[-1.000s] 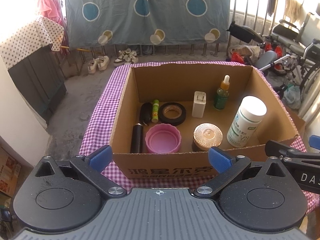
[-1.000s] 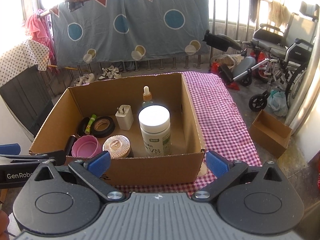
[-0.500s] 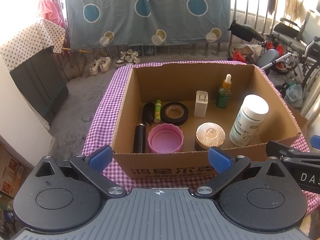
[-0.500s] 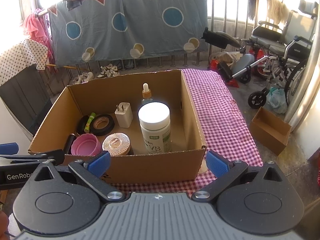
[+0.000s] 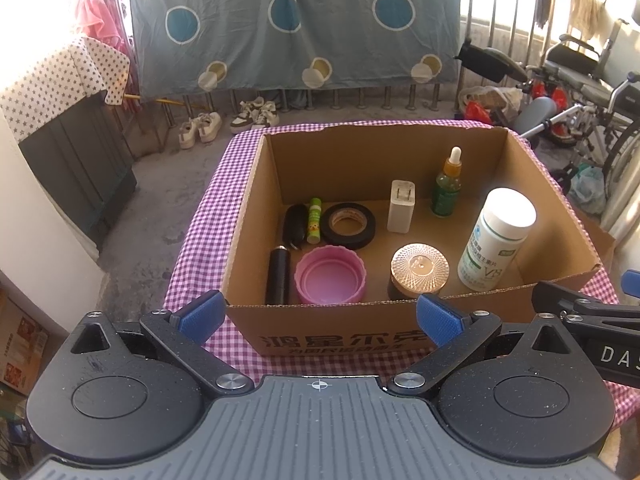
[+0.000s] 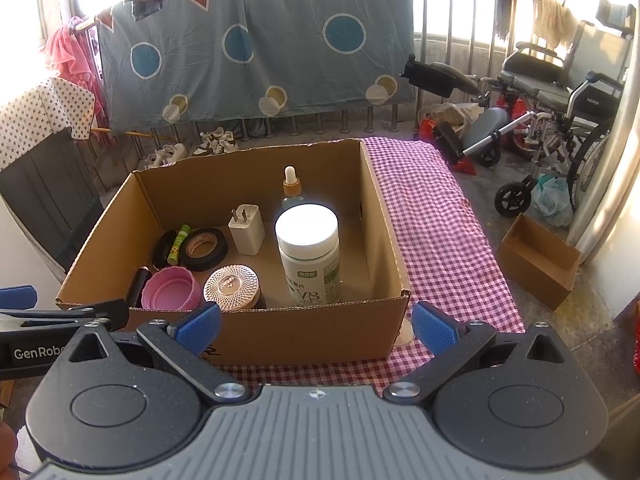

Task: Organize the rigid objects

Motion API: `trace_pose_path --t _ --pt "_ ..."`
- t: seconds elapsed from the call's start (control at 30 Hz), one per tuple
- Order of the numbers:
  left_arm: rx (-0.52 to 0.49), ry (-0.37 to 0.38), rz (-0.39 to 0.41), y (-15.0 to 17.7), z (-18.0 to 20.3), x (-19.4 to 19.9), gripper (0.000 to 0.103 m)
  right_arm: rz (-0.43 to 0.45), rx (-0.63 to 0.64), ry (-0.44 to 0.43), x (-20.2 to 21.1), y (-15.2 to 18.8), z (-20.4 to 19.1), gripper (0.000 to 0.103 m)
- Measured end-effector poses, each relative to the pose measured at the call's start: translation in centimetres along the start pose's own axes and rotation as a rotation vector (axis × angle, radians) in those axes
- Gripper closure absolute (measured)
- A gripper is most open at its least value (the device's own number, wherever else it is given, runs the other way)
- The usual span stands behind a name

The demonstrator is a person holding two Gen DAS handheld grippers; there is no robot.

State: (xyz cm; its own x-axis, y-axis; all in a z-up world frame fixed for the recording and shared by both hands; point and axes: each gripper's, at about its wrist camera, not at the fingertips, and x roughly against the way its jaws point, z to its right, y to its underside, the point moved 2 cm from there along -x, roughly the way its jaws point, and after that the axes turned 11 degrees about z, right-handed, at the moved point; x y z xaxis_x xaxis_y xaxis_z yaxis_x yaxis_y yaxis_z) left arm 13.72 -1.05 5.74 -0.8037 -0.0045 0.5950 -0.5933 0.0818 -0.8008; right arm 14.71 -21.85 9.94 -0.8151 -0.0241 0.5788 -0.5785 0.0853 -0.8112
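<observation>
An open cardboard box (image 5: 336,340) (image 6: 304,332) stands on a purple checked tablecloth (image 6: 436,232). Inside it are a white pill bottle (image 5: 496,240) (image 6: 310,256), a dropper bottle (image 5: 447,188), a white charger (image 5: 401,213), a black tape roll (image 5: 349,226), a pink lid (image 5: 330,275), a round cut-glass lid (image 5: 420,268), a green tube (image 5: 314,220) and a black cylinder (image 5: 278,276). My left gripper (image 5: 318,314) is open and empty before the box's near wall. My right gripper (image 6: 316,322) is open and empty, also before the near wall.
A small empty cardboard box (image 6: 538,260) lies on the floor to the right of the table. A wheelchair (image 6: 560,120) and a railing hung with a blue cloth (image 6: 248,40) stand behind. A dark cabinet (image 5: 76,168) is at the left.
Both grippers have drawn back slightly from the box and stayed open. Nothing in the box has moved.
</observation>
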Motion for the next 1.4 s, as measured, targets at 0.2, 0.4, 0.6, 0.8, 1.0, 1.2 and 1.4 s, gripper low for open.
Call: trace_pose_path --t 0.2,0.4,0.6,0.8,1.0,1.2,1.4 --pt "-0.001 0.001 0.003 0.07 0.02 0.02 0.001 0.002 -0.001 -0.001 0.13 0.02 0.05 0.0" --pt "-0.002 0.0 0.002 0.01 0.04 0.02 0.001 0.001 -0.003 0.0 0.24 -0.11 0.01 0.0" --pt "-0.002 0.0 0.002 0.01 0.04 0.01 0.001 0.0 -0.004 -0.001 0.25 -0.13 0.01 0.0" --pt "-0.003 0.001 0.001 -0.05 0.09 0.06 0.001 -0.003 -0.006 0.003 0.56 -0.2 -0.14 0.0" --pt "-0.002 0.001 0.0 -0.05 0.1 0.05 0.001 -0.003 -0.006 0.002 0.56 -0.18 -0.14 0.0" --pt "-0.001 0.003 -0.002 -0.01 0.12 0.05 0.001 -0.002 -0.006 0.002 0.6 -0.21 -0.15 0.0" --pt "-0.001 0.003 -0.003 0.09 0.13 0.09 0.001 -0.003 -0.007 0.001 0.54 -0.2 -0.1 0.0"
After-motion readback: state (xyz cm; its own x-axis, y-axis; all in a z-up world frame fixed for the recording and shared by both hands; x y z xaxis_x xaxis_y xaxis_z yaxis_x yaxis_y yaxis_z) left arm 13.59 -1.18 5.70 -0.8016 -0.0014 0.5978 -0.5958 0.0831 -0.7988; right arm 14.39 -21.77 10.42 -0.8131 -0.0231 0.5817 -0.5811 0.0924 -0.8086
